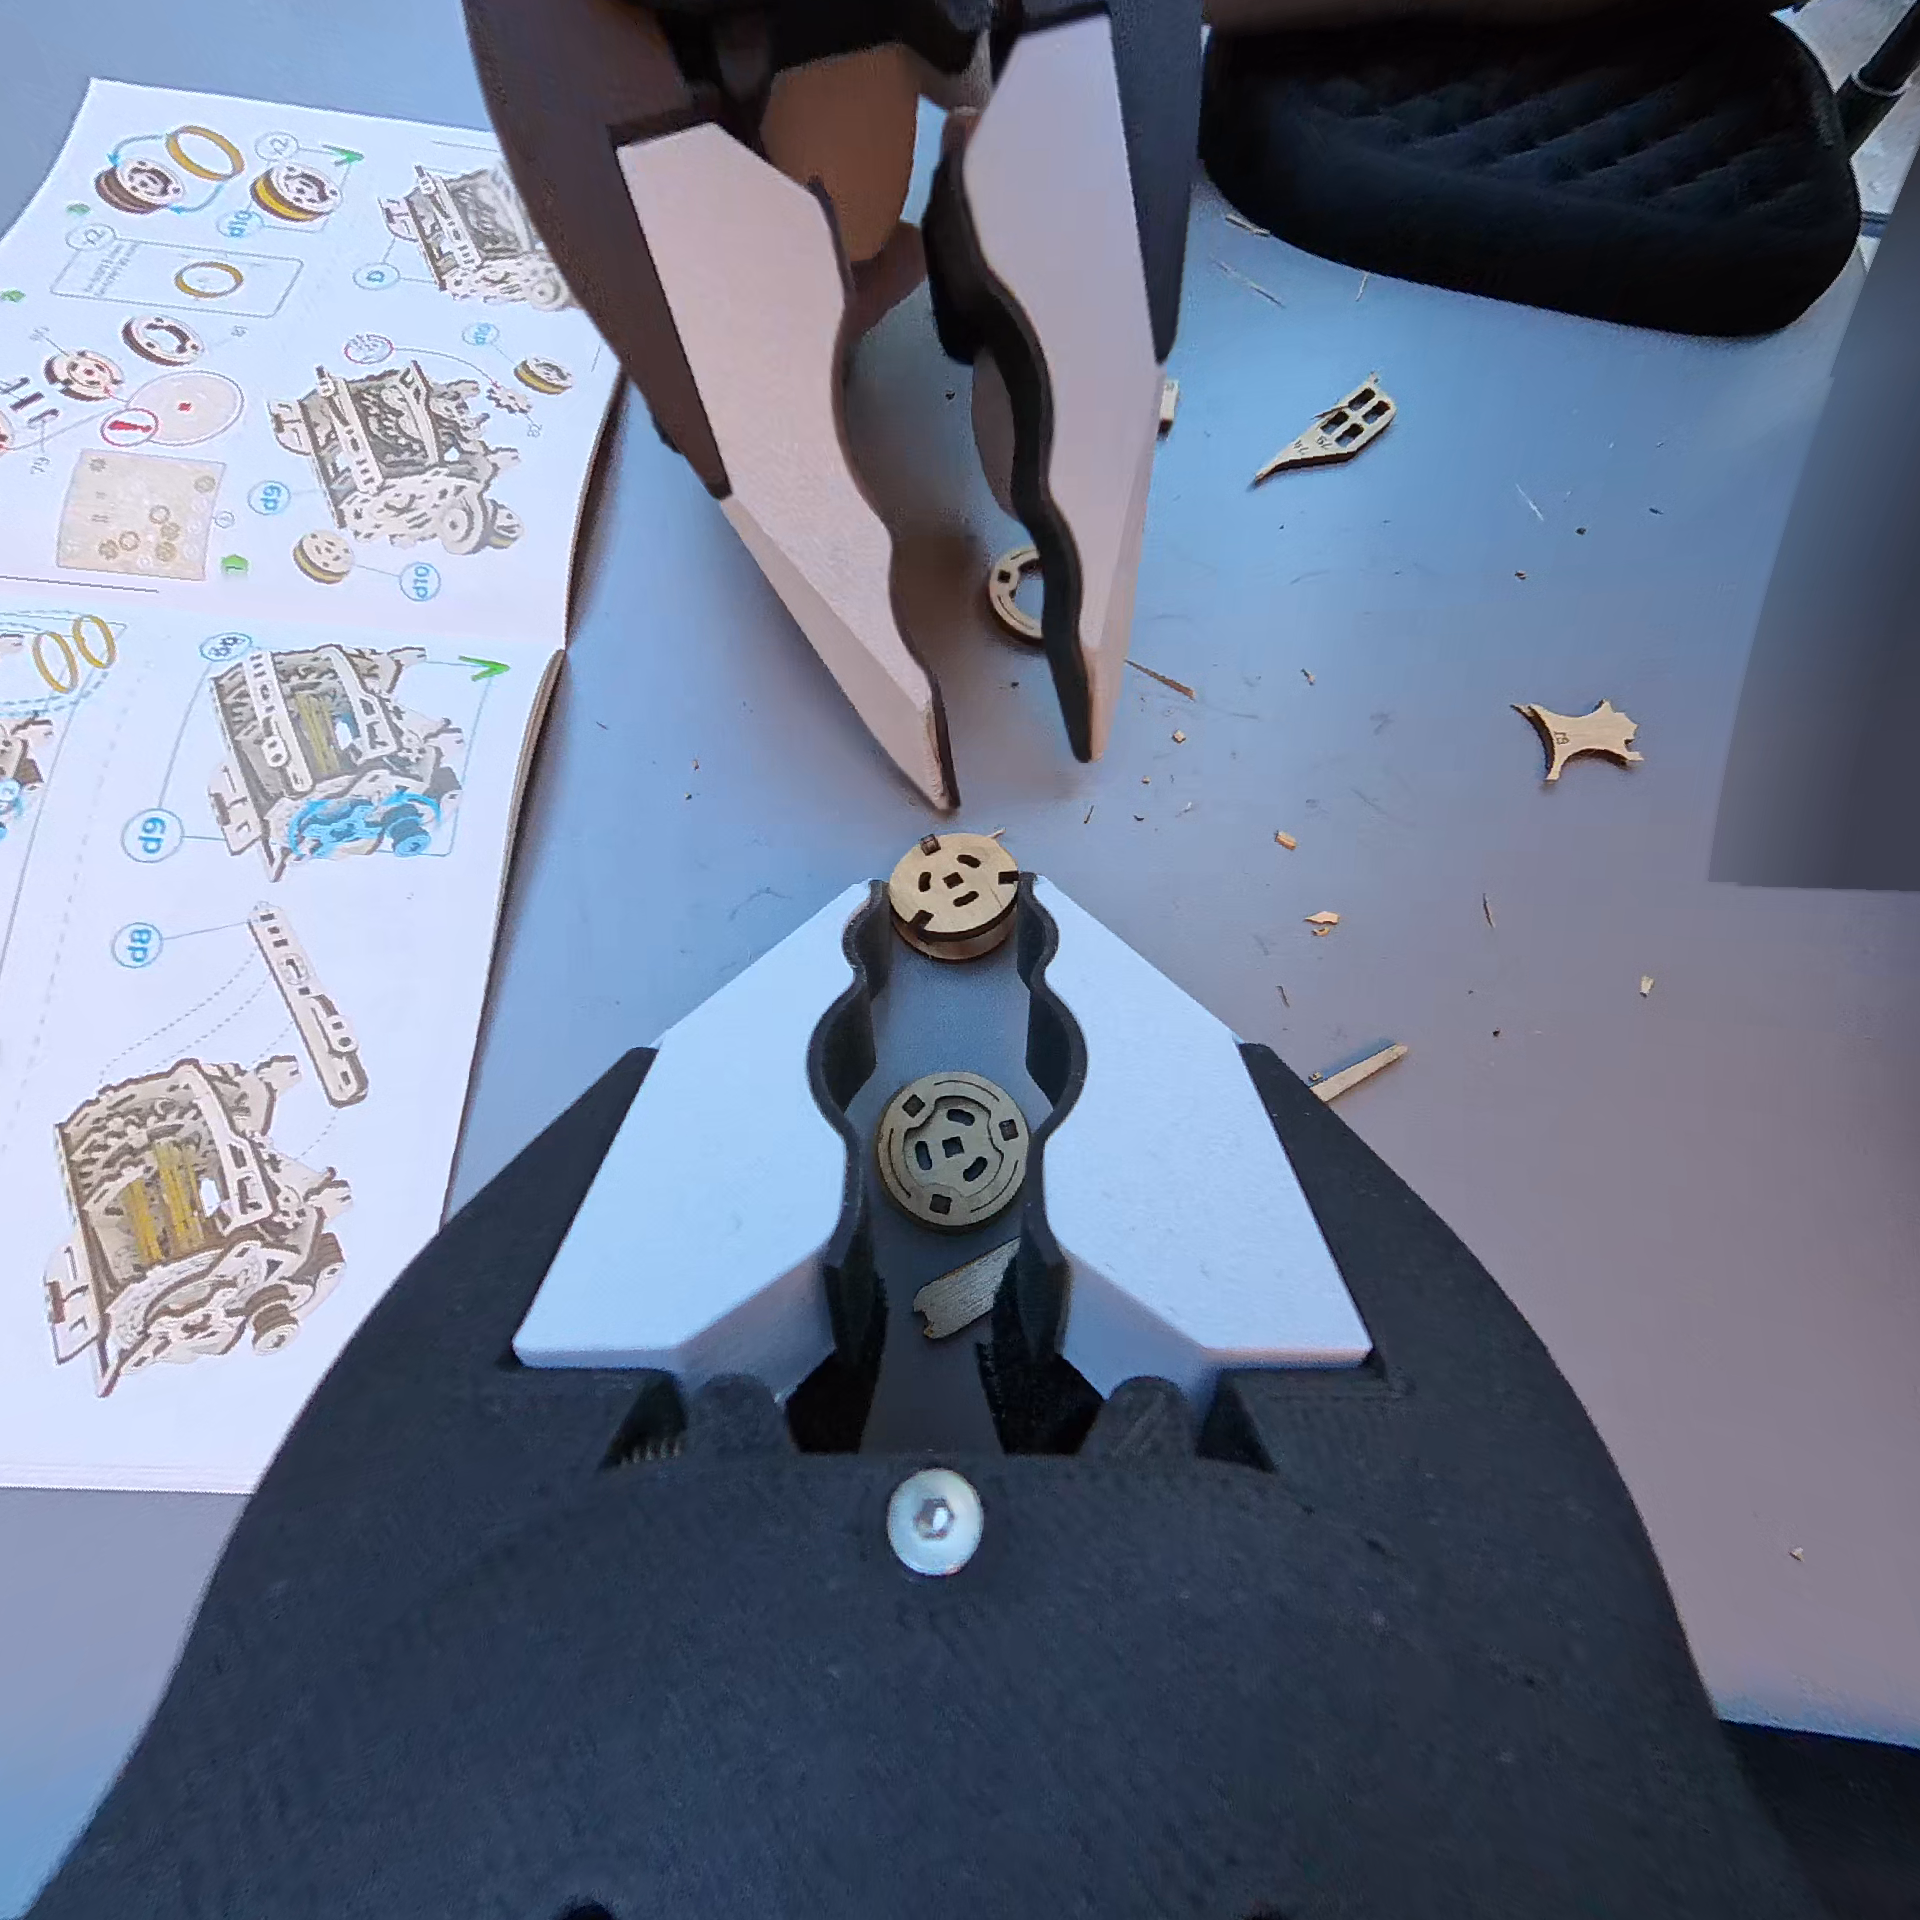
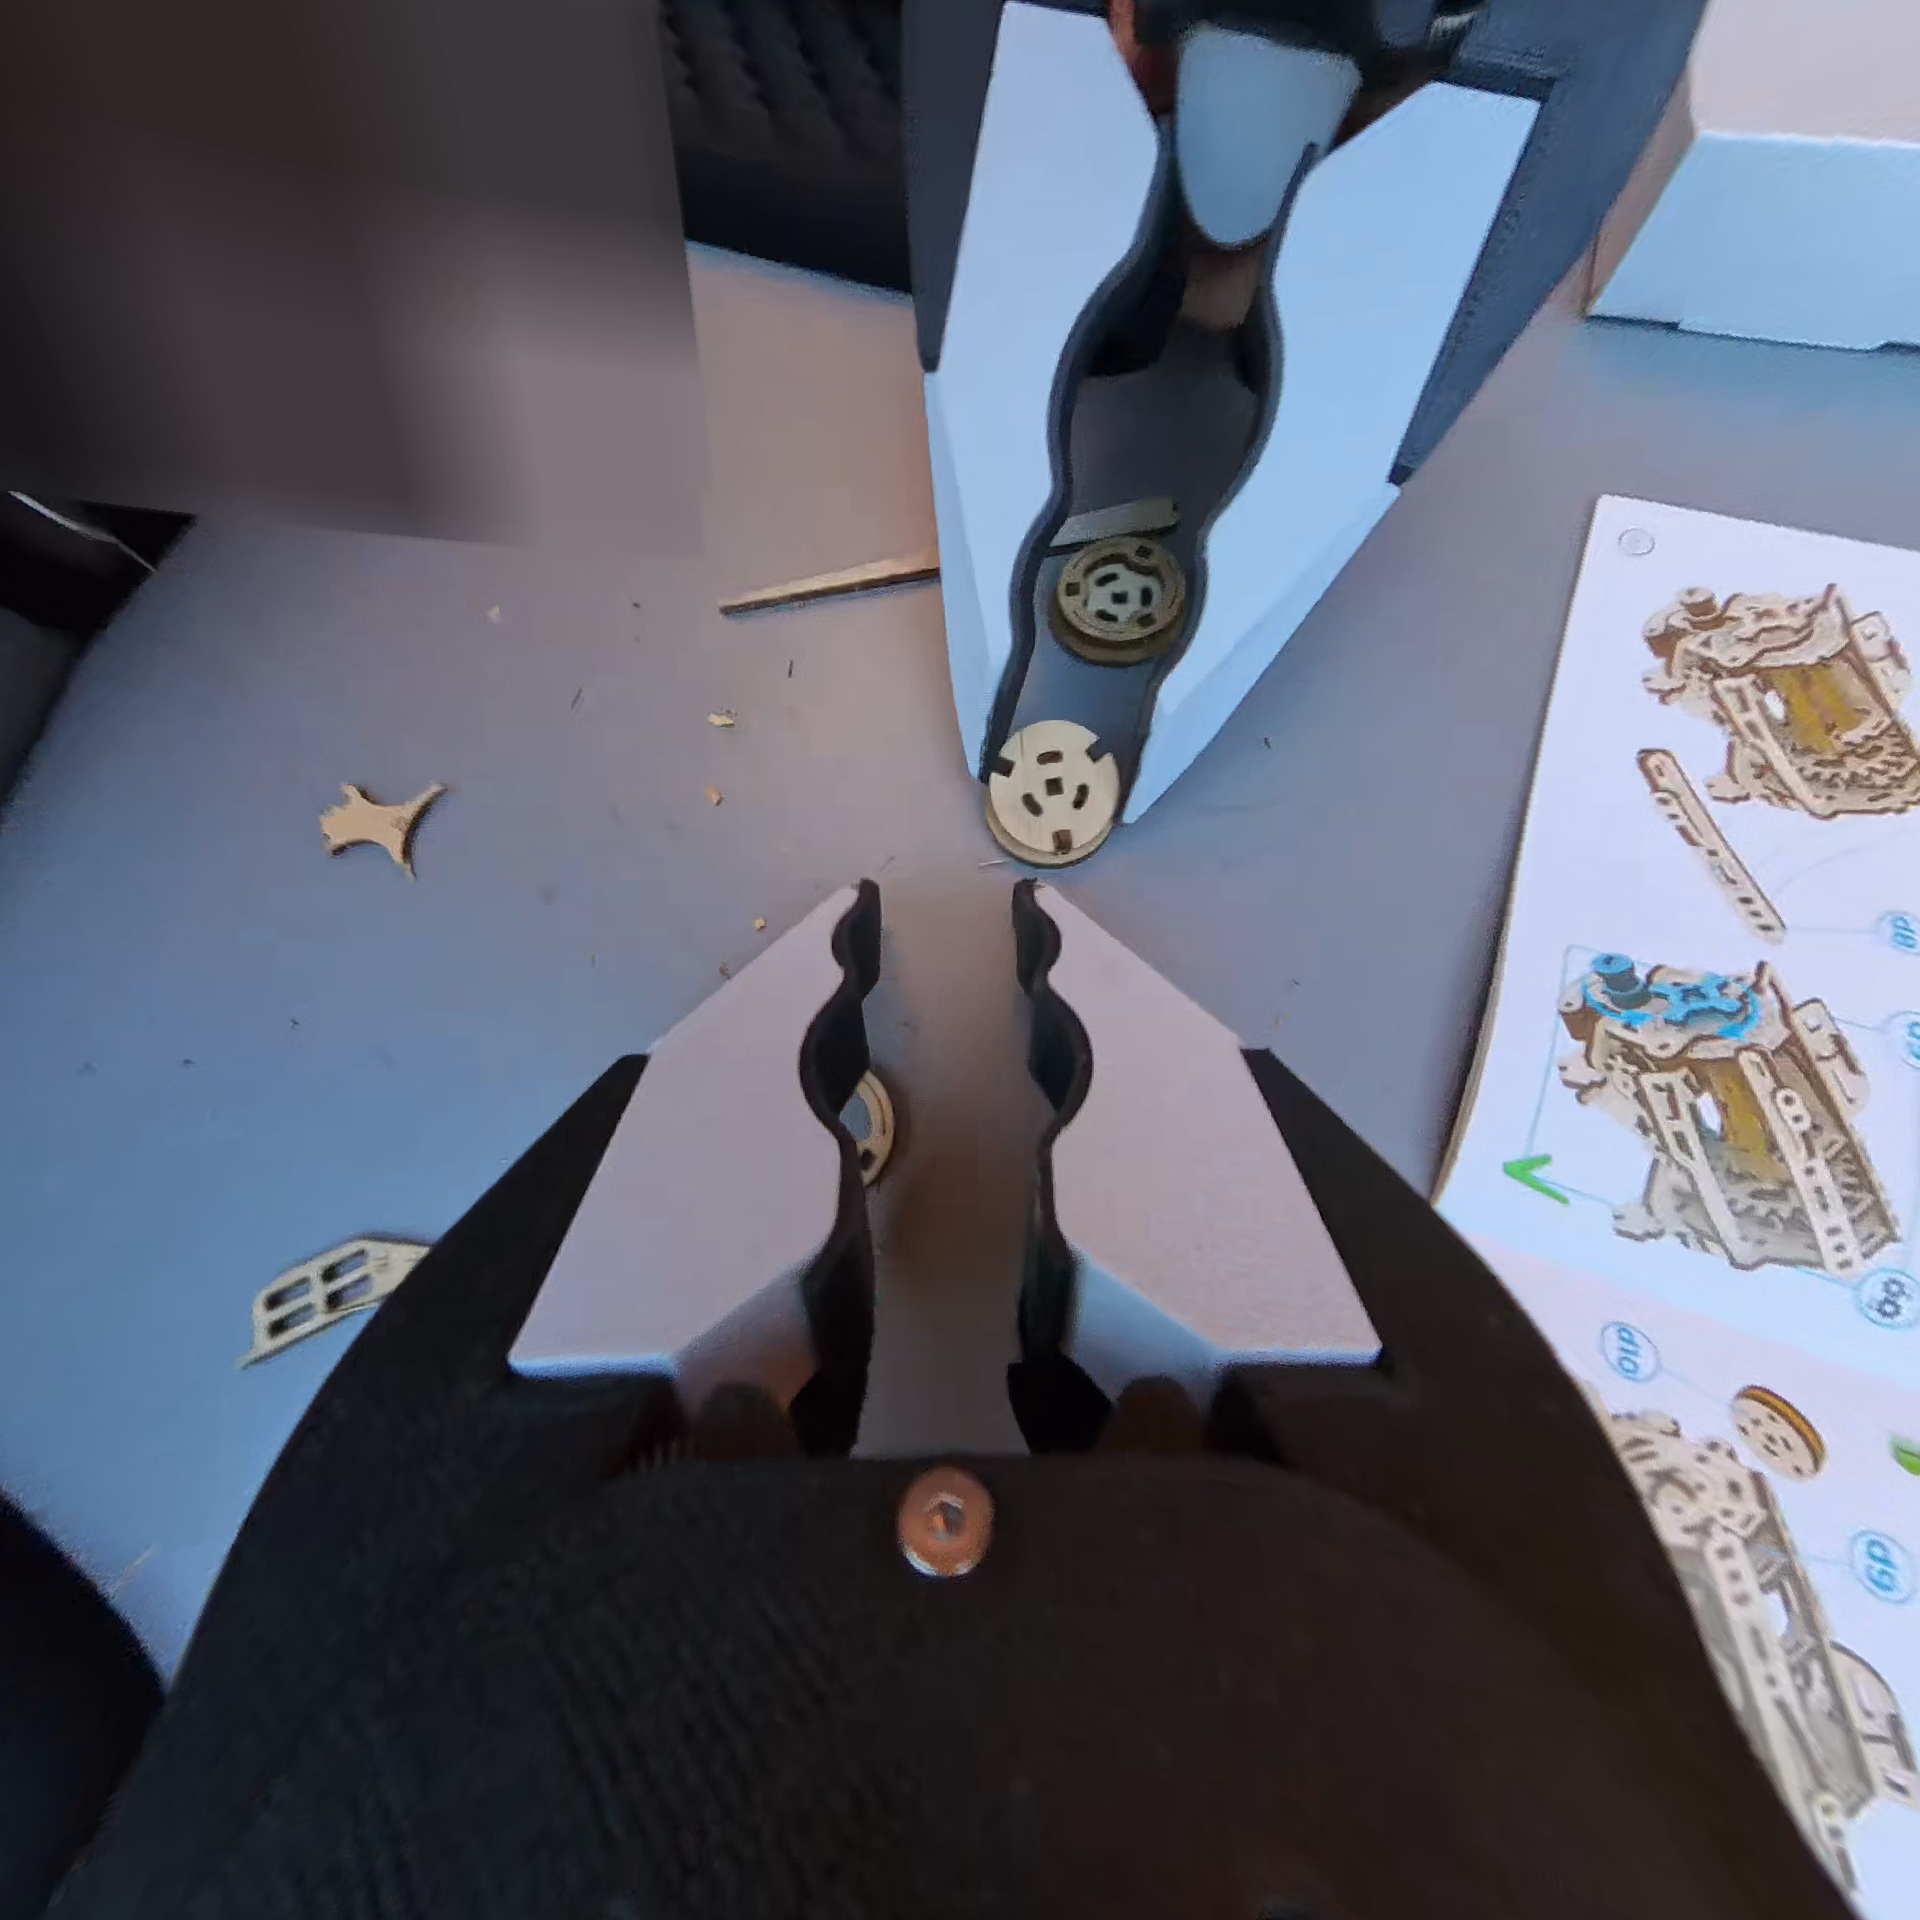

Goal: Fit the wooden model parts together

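A round layered wooden disc (image 1: 953, 902) stands on the grey table, pinched between the tips of my left gripper (image 1: 951, 885). It also shows in the right wrist view (image 2: 1055, 795). A second, darker slotted disc (image 1: 953, 1148) lies flat on the table between the left fingers, nearer the palm, beside a small wood scrap (image 1: 961, 1299). My right gripper (image 2: 945, 894) is open and empty, facing the left one a short way from the pinched disc. A wooden ring piece (image 2: 875, 1127) lies under its left finger.
Instruction sheets (image 1: 260, 727) lie to the left gripper's left, also seen in the right wrist view (image 2: 1714, 935). Wooden offcuts (image 1: 1330, 431) (image 1: 1579, 738), a sliver (image 1: 1356, 1070) and chips are scattered. A black cushion (image 1: 1527, 156) is beyond; a white box (image 2: 1808, 208) is there too. The grippers are tip to tip, or close to it. The small wood scrap (image 1: 961, 1299) is about 7 centimetres from my left fingertips. It is also in sight in the right wrist view (image 2: 1143, 507).
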The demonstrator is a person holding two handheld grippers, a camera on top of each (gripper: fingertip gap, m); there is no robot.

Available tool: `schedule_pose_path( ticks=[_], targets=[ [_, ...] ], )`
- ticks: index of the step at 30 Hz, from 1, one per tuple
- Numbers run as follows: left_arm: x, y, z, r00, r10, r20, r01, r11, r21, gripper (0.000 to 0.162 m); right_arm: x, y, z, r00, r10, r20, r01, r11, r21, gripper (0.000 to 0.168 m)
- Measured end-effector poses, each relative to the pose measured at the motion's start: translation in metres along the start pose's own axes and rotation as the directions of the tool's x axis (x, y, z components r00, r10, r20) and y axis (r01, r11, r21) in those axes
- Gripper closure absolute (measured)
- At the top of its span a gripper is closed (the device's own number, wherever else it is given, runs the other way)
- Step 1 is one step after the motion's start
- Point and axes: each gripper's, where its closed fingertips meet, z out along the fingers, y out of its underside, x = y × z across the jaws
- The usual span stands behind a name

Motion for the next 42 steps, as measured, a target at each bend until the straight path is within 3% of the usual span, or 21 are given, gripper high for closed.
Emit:
schedule_pose_path(
  ticks=[5, 9, 14, 20, 24, 29, 42],
  targets=[
    [0.0, 0.0, 0.0, 1.0, 0.007, 0.003, -0.007, 1.0, -0.002, 0.139, 0.008, -0.009, -0.007, 0.997, -0.032, -0.065, 0.035, 0.998, 0.048, 0.14],
    [0.002, 0.0, -0.001, 1.0, -0.009, -0.012, 0.009, 1.0, 0.004, 0.139, 0.016, -0.011, 0.001, 0.997, 0.05, -0.063, -0.046, 0.997, 0.065, 0.138],
    [0.0, -0.001, -0.007, 0.999, -0.045, -0.025, 0.045, 0.999, 0.005, 0.121, 0.015, -0.017, 0.003, 0.997, 0.036, -0.066, -0.029, 0.994, 0.102, 0.137],
    [-0.003, 0.001, -0.012, 0.994, -0.095, -0.057, 0.096, 0.995, 0.016, 0.128, 0.023, -0.023, 0.0, 0.994, 0.09, -0.056, -0.081, 0.986, 0.144, 0.138],
    [-0.005, 0.004, -0.01, 0.993, -0.11, -0.054, 0.11, 0.994, 0.002, 0.13, 0.023, -0.017, 0.006, 0.994, 0.093, -0.052, -0.088, 0.992, 0.087, 0.138],
    [-0.004, 0.005, -0.006, 0.997, -0.076, -0.034, 0.076, 0.997, -0.014, 0.134, 0.024, -0.013, 0.01, 0.994, 0.071, -0.079, -0.067, 0.997, 0.048, 0.146],
    [-0.003, 0.005, -0.003, 1.0, -0.002, 0.003, 0.002, 1.0, -0.026, 0.141, 0.024, -0.017, 0.007, 0.993, 0.089, -0.075, -0.083, 0.993, 0.081, 0.146]
  ],
)
